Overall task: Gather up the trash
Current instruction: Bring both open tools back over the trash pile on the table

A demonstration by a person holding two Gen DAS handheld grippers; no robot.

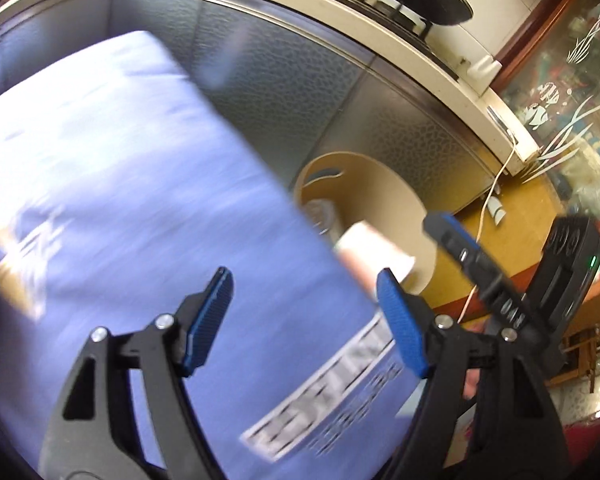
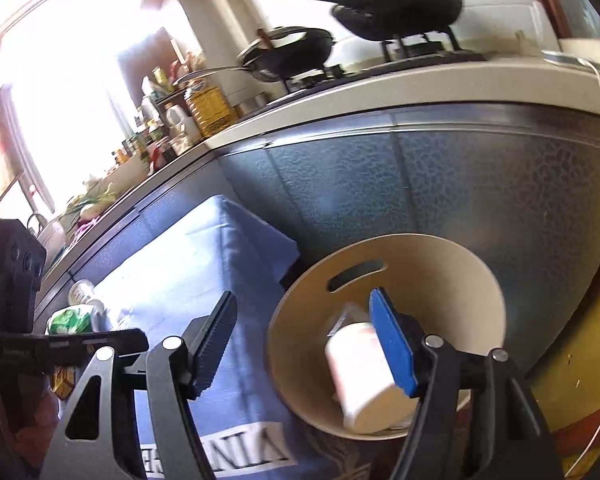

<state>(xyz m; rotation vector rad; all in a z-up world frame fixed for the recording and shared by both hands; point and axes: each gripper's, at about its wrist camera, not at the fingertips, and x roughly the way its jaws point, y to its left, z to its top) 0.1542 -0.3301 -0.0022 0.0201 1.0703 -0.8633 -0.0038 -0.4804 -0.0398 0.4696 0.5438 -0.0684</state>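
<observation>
Both my claws are spread apart and empty. My right gripper [image 2: 304,344] hangs over the beige bin [image 2: 452,272] at lower centre, a white cup [image 2: 356,380] inside. Next: green wrapper [image 2: 70,320], lower left on the blue cloth [image 2: 204,264]; my left gripper [image 1: 308,316] hovers there.

Matt beige plastic bin [image 2: 440,264], blue cloth [image 2: 236,256], dimpled metal cabinet fronts [image 2: 480,184]

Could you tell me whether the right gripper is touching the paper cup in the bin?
Cannot tell: the right wrist view shows the right gripper open, one finger overlapping the paper cup.
</observation>
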